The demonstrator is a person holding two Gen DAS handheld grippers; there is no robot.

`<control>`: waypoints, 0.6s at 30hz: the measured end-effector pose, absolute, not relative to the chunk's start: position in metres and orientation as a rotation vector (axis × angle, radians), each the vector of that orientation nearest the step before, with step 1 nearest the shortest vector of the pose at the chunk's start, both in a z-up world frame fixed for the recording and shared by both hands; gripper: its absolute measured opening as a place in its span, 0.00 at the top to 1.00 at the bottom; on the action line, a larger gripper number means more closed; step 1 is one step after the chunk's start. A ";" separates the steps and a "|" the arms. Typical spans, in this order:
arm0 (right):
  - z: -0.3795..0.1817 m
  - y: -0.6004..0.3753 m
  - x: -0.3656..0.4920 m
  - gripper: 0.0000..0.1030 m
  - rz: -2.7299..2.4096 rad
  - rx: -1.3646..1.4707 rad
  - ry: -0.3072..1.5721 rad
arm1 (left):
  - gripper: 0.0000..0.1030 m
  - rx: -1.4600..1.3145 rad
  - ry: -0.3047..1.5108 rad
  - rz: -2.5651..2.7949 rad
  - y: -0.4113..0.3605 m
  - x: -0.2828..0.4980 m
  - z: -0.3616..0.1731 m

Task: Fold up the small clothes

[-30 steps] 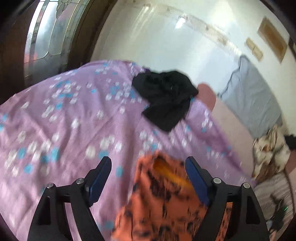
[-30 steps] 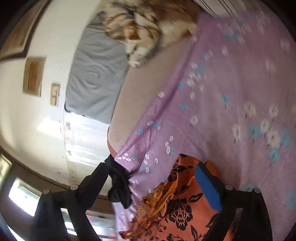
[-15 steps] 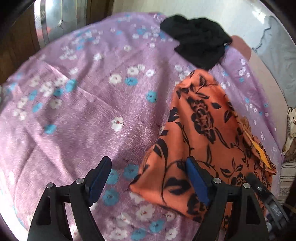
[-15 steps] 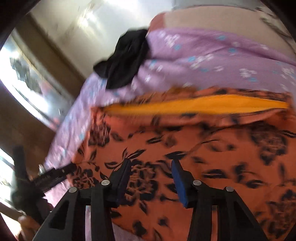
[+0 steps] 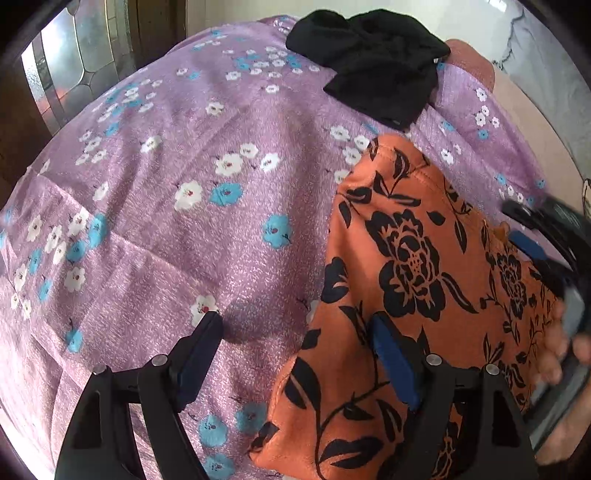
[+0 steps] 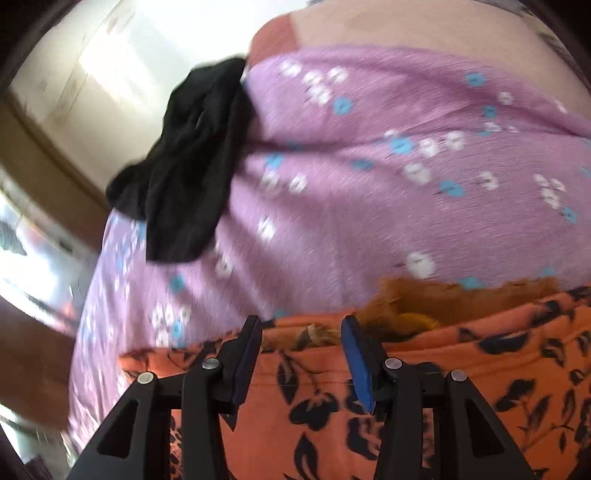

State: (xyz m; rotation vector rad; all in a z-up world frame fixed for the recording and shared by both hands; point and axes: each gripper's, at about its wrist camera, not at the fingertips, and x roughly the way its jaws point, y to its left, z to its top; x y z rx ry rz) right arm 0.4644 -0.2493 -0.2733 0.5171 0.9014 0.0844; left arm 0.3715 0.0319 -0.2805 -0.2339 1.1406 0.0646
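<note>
An orange garment with black flowers (image 5: 417,258) lies on the purple floral sheet (image 5: 184,147). My left gripper (image 5: 295,350) is open wide over the garment's near left edge. One finger is above the cloth and the other above the sheet. My right gripper (image 6: 301,350) hovers over the garment (image 6: 461,369) by its yellow-lined edge. Its jaws are half apart with flat cloth beneath and nothing pinched. The left wrist view shows the right gripper (image 5: 535,236) at the far right. A black garment (image 5: 376,62) is crumpled at the sheet's far end (image 6: 184,166).
A glass-paned door (image 5: 62,81) stands beyond the sheet on the left. Bare pink mattress (image 6: 369,29) shows past the sheet's far edge. A person's hand (image 5: 557,347) holds the right gripper. Open sheet (image 6: 369,166) spreads left of the orange garment.
My left gripper tipped down and sank toward the orange garment's left edge. My right gripper narrowed its jaws and swept across the garment to its yellow-lined edge.
</note>
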 end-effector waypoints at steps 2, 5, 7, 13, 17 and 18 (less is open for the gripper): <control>-0.266 -0.266 0.442 0.53 0.074 0.506 0.873 | 0.20 -0.203 1.097 0.077 0.029 0.369 -0.271; -0.261 -0.299 0.399 0.53 0.042 0.497 0.853 | 0.20 -0.149 1.051 0.053 0.017 0.362 -0.259; -0.261 -0.331 0.365 0.53 -0.008 0.514 0.846 | 0.20 -0.112 1.057 0.028 0.006 0.357 -0.258; -0.282 -0.427 0.315 0.51 -0.203 0.611 0.869 | 0.17 -0.090 1.152 0.006 -0.011 0.355 -0.287; -0.304 -0.455 0.325 0.56 -0.222 0.698 0.937 | 0.10 -0.122 1.158 0.014 -0.005 0.358 -0.289; -0.298 -0.451 0.329 0.54 -0.232 0.673 0.945 | 0.10 -0.129 1.163 0.013 -0.003 0.359 -0.288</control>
